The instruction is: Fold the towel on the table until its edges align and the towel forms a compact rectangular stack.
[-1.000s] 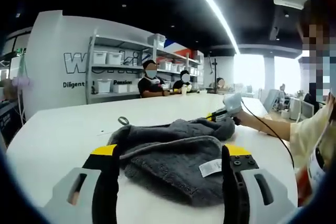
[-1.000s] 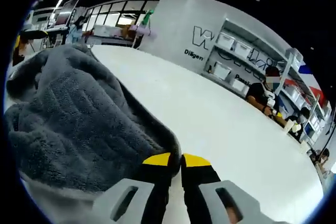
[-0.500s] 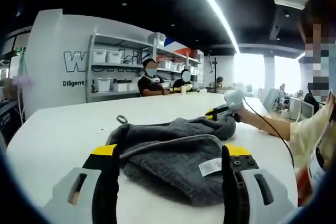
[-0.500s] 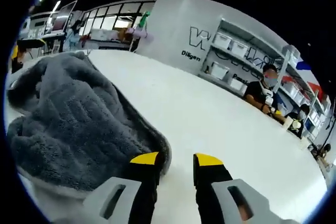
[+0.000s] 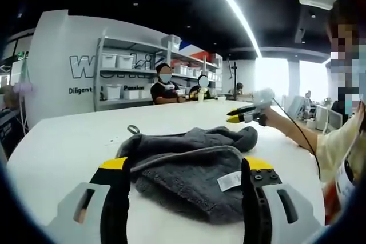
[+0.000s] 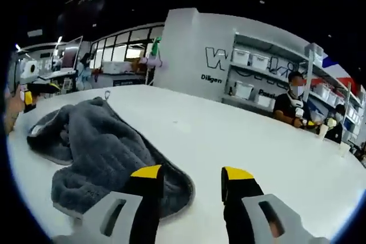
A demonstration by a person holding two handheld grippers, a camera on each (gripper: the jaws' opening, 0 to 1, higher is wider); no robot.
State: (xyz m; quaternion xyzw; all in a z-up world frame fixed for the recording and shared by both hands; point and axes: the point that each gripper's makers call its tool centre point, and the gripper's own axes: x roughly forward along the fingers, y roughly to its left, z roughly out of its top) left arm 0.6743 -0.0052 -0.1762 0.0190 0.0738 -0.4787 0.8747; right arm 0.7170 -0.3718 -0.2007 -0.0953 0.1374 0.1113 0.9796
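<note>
Right hand-held gripper [image 6: 191,176] released, lifted off towel [image 6: 103,152], jaws apart; left hand-held gripper [image 5: 186,167] open, towel folds hidden.

So the towel [image 5: 191,167] is a thick dark grey plush one, and it's lying on the white table [image 5: 68,141] in a rumpled, loosely doubled-over heap, nowhere near a neat rectangle. Edges aren't lining up at all. A white care label [image 5: 229,182] is sticking out along one hem, and a little hanging loop [image 5: 134,131] is poking out at the far corner. Folds are bunching up along the back.
</note>
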